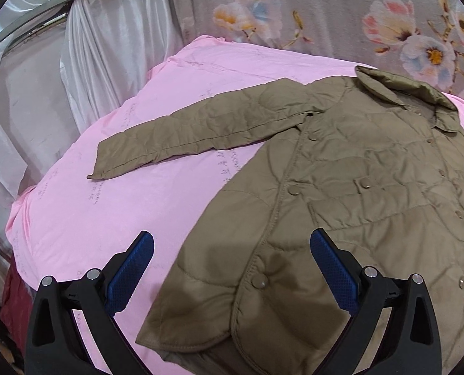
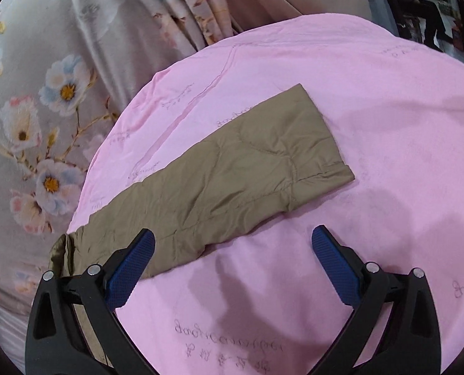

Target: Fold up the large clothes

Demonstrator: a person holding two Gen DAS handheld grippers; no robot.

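A tan quilted jacket with snap buttons lies flat, front up, on a pink cover. Its collar points to the far right and one sleeve stretches out to the left. My left gripper is open and empty, above the jacket's lower front hem. In the right wrist view the other sleeve lies stretched across the pink cover, cuff to the right. My right gripper is open and empty, just above that sleeve's near edge.
A grey floral curtain hangs behind the cover, also in the right wrist view. White satin drapes hang at the left. A dark red cloth sits below the cover's left edge.
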